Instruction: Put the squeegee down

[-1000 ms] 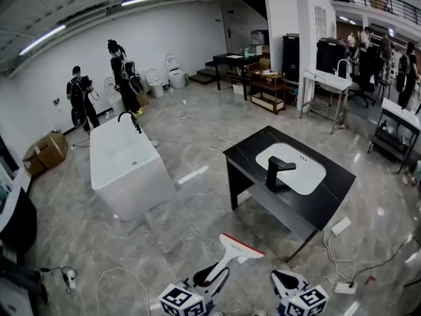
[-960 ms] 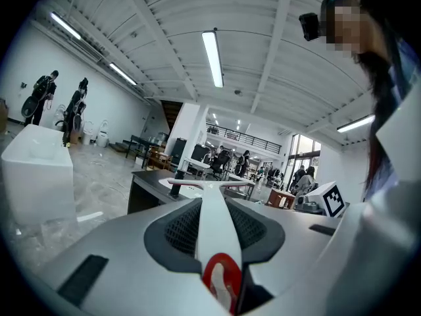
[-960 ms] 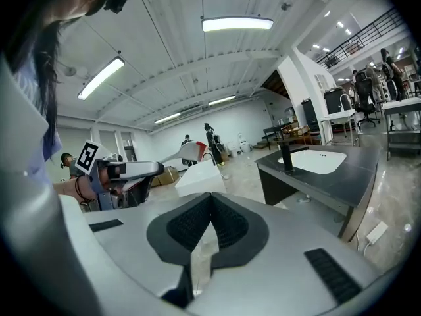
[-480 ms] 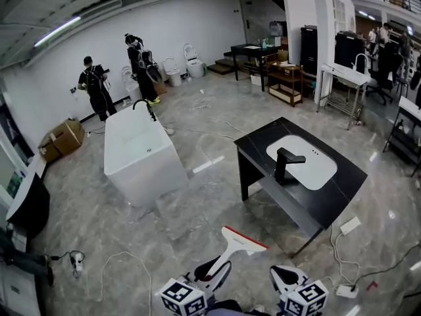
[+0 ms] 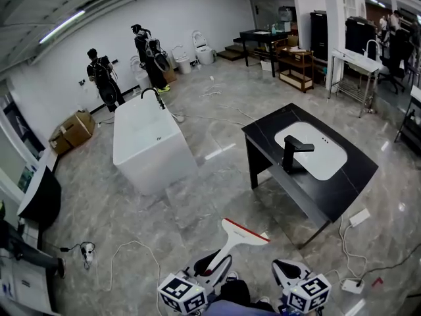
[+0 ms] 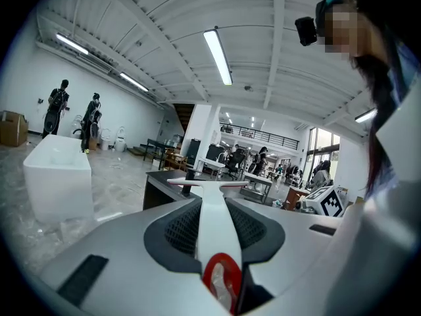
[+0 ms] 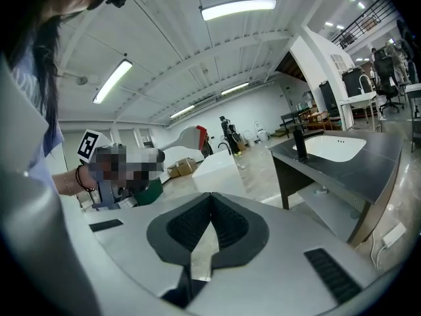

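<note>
Our left gripper (image 5: pixel 212 270) clamps the squeegee (image 5: pixel 242 231) aloft; our right gripper (image 5: pixel 288 273) is closed, empty. Next we likely lower it onto the counter's (image 5: pixel 347 189) near edge, then release.

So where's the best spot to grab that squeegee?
Take the squeegee by its narrow white handle, coming from the handle's end and in line with it, as the left hand-held gripper holds it now. The handle is slim enough to fit between the jaws. The red-edged blade is a wide crossbar, best left free.

L gripper (image 5: pixel 219 265) on squeegee (image 5: pixel 244 231), R gripper (image 5: pixel 281 266) closed, empty.
</note>
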Available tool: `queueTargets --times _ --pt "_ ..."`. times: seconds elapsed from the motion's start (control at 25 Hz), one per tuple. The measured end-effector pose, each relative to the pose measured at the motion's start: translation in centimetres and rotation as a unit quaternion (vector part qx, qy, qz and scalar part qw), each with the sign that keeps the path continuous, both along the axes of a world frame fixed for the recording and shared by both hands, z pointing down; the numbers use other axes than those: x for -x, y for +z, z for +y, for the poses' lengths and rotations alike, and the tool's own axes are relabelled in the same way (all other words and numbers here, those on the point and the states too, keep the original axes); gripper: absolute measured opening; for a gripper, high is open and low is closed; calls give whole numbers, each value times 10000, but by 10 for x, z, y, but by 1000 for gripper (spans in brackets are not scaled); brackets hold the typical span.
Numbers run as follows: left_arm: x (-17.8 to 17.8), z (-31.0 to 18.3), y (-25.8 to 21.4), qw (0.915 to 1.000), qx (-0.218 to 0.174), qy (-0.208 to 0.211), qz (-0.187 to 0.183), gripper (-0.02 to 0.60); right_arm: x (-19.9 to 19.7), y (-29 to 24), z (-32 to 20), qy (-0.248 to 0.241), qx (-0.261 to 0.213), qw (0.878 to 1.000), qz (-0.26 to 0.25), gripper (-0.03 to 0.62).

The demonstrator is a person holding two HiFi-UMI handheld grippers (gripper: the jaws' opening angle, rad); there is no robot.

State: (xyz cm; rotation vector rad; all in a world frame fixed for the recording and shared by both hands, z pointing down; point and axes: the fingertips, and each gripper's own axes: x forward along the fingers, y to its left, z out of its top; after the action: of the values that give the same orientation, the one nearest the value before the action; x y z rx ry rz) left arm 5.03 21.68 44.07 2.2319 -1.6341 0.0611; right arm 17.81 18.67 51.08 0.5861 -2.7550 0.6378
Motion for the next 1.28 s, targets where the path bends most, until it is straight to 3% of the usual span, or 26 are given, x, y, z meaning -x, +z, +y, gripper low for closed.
queueTargets --times 0.44,0.96,1.28 --pt "37 -43 10 9999 45 -111 50 114 35 7 -48 -110 72 9999 60 17" --pt "142 -154 2 9996 -57 196 204 114 158 -12 -148 -118 23 9999 46 17" --pt "200 -203 2 9981 -109 523 302 114 216 -11 -192 159 120 9997 132 17"
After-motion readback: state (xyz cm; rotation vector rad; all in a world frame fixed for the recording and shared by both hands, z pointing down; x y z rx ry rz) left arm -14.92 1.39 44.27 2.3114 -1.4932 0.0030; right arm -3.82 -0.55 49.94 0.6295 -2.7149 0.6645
